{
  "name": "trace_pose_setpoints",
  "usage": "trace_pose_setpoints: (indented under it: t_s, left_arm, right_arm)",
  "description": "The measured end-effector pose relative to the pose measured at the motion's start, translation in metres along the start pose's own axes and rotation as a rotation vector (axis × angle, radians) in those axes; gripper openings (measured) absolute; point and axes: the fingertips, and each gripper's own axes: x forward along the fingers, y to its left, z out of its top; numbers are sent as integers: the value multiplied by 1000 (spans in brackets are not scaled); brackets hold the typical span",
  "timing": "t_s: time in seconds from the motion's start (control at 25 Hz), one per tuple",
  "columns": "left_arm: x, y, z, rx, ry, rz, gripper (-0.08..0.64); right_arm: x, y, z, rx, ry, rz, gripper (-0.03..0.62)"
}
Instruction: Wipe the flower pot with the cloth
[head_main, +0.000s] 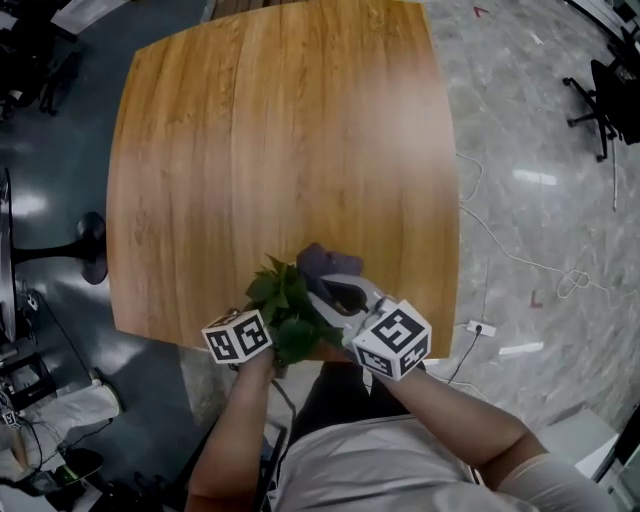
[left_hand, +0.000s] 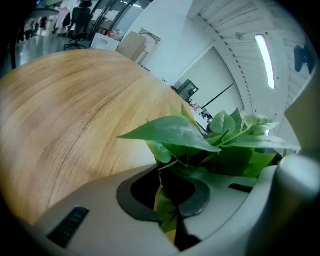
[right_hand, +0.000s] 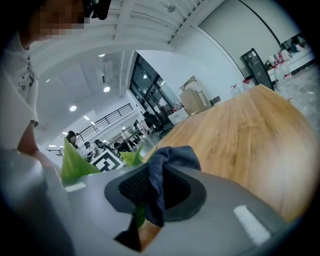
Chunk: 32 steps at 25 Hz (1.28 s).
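Observation:
A leafy green plant (head_main: 285, 305) stands at the near edge of the wooden table (head_main: 280, 150); its leaves hide the flower pot. My left gripper (head_main: 270, 328) reaches into the foliage from the left. In the left gripper view its jaws (left_hand: 167, 202) are shut with a green leaf (left_hand: 165, 212) pinched between them, and more leaves (left_hand: 200, 137) spread just ahead. My right gripper (head_main: 338, 297) is shut on a dark blue cloth (head_main: 325, 262), held right beside the plant. The cloth (right_hand: 167, 160) bunches up between the pads (right_hand: 132, 185) in the right gripper view.
Bare wood stretches away beyond the plant. The table's near edge (head_main: 150, 338) lies just under both grippers. Grey floor with cables (head_main: 520, 260) lies to the right, and a black chair base (head_main: 85, 245) to the left.

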Motion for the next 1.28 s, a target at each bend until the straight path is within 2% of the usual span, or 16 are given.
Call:
trace_pose_setpoints:
  t_s: [0.08, 0.24, 0.32, 0.4, 0.52, 0.64, 0.76, 0.92, 1.0, 1.08, 1.2, 1.28]
  left_arm:
    - [-5, 2, 10, 63, -6, 12, 18]
    - [-6, -5, 24, 209, -13, 16, 18]
    - [-3, -11, 24, 279, -11, 23, 18]
    - [0, -14, 23, 339, -5, 32, 18]
    - [2, -19, 20, 427, 12, 42, 18]
    - [-4, -27, 20, 554, 20, 57, 20]
    - [-6, -34, 26, 661, 3, 67, 20]
    - [0, -44, 23, 772, -12, 77, 20]
    - [1, -50, 20, 808, -7, 79, 20]
    - [1, -51, 20, 811, -1, 86, 20]
    - [1, -48, 20, 761, 13, 97, 20]
    - [-2, -46, 21, 717, 15, 100, 20]
  right_arm:
    - [0, -12, -6, 24, -5, -33, 69]
    - [-4, -85, -43, 145, 23, -177, 67]
    - [-8, -109, -58, 191, 52, -209, 67]
    - [-9, -107, -55, 203, 51, -190, 67]
    - [-9, -69, -27, 202, 13, -95, 67]
    - [-8, -38, -6, 208, -5, -17, 69]
    - [-3, -59, -16, 203, 0, -45, 67]
    - [3, -111, -60, 221, 69, -137, 69]
    - [3, -112, -61, 224, 83, -130, 67]
    - [0, -95, -45, 216, 66, -86, 69]
    - [-13, -62, -14, 226, 12, -21, 69]
    - [-20, -53, -9, 230, -5, -18, 69]
